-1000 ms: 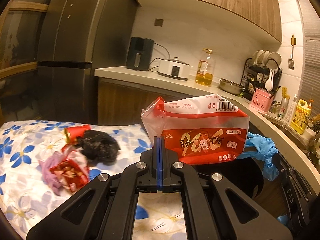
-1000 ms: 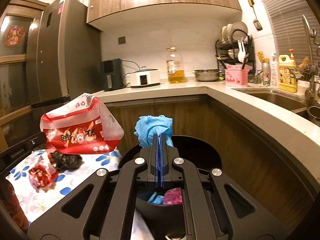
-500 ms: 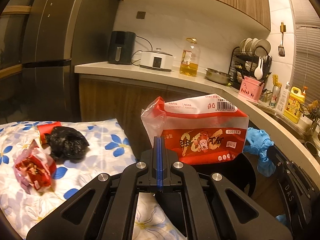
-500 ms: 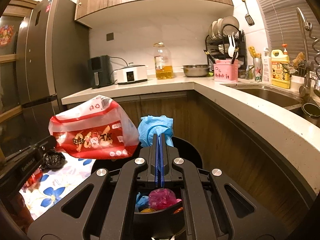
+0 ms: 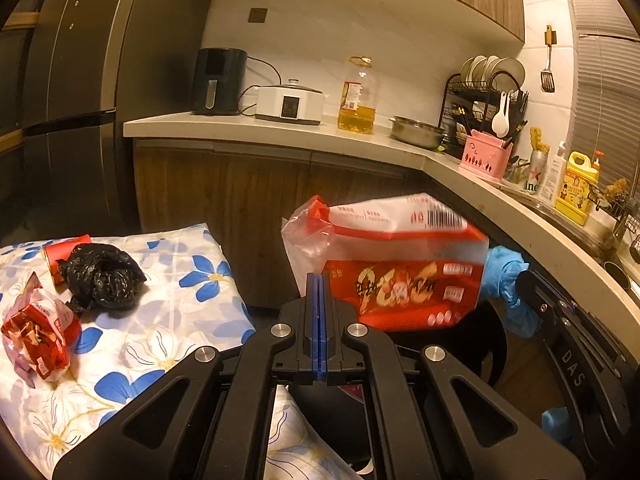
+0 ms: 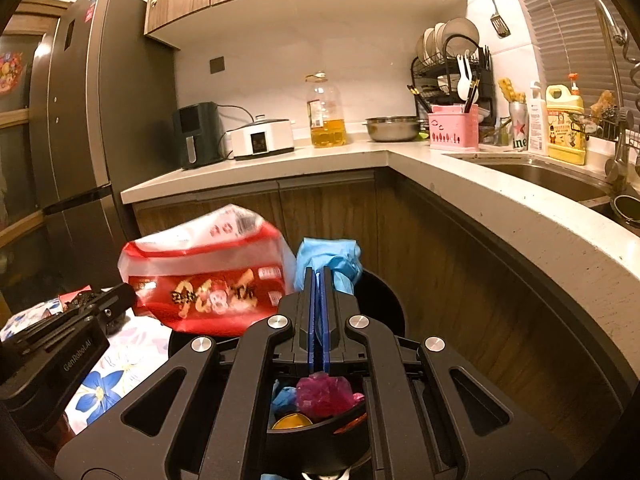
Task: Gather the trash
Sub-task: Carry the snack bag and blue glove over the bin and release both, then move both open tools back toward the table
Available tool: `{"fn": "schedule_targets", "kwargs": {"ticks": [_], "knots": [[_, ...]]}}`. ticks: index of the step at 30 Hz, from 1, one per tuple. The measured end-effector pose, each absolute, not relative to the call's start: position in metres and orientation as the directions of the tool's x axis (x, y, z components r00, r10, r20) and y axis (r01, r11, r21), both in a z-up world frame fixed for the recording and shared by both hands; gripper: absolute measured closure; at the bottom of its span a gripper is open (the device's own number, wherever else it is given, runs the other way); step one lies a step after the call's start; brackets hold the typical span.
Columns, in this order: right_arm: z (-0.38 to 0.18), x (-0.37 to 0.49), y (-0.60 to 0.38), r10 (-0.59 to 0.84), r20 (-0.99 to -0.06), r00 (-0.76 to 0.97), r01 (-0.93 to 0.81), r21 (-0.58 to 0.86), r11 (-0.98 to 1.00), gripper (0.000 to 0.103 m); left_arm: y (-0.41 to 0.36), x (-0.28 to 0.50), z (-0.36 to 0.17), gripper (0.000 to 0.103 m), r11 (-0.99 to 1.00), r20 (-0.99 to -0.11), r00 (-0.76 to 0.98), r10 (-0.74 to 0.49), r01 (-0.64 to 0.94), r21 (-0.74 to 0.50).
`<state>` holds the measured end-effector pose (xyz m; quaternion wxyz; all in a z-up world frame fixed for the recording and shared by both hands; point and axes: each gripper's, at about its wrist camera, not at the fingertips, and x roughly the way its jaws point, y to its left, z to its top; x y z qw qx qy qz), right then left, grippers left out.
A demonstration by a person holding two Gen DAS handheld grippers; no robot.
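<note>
My left gripper [image 5: 319,280] is shut on a red and white snack bag [image 5: 396,264], held over the black trash bin [image 5: 492,340]. My right gripper [image 6: 319,276] is shut on a blue glove [image 6: 332,260] above the same bin [image 6: 384,300], which holds pink, blue and yellow trash [image 6: 324,394]. The snack bag also shows in the right wrist view [image 6: 208,276], left of the glove. On the floral cloth [image 5: 168,320] lie a black crumpled bag [image 5: 100,276], a red can [image 5: 60,254] and a red wrapper [image 5: 36,332].
A wooden cabinet with a stone counter [image 5: 280,132] curves around the bin; it carries an air fryer [image 5: 218,80], cooker, oil bottle [image 5: 358,96], dish rack and sink [image 6: 548,176]. A fridge [image 5: 80,100] stands at left.
Both grippers have moved to the right toward the bin. The snack bag now hangs over the bin and has tilted. The table trash has slid left in the left wrist view.
</note>
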<state>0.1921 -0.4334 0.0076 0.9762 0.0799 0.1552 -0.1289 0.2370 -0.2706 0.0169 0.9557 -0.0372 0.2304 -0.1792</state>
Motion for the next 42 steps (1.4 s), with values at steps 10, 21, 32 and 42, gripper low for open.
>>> {"fn": "schedule_targets", "kwargs": {"ticks": [10,21,32,42], "knots": [[0.006,0.191,-0.438,-0.25,-0.334,0.909,0.302,0.113,0.947,0.054,-0.267,0.237,0.011,0.08,0.928,-0.446,0.814,-0.372,0.335,-0.161],[0.001,0.177,-0.427,-0.269,-0.345,0.899,0.319,0.097,0.943,0.02,-0.236,0.219,0.003,0.026,0.964,-0.457,0.849,-0.264,0.244,-0.103],[-0.001,0.161,-0.403,-0.267,-0.34,0.902,0.313,0.087,0.946,0.009,-0.193,0.193,-0.002,0.013,0.989,-0.433,0.889,-0.145,0.145,-0.033],[-0.002,0.155,-0.363,-0.21,-0.328,0.921,0.253,0.093,0.963,0.009,-0.131,0.176,-0.002,0.009,0.999,-0.411,0.911,-0.034,0.013,-0.053]]}}
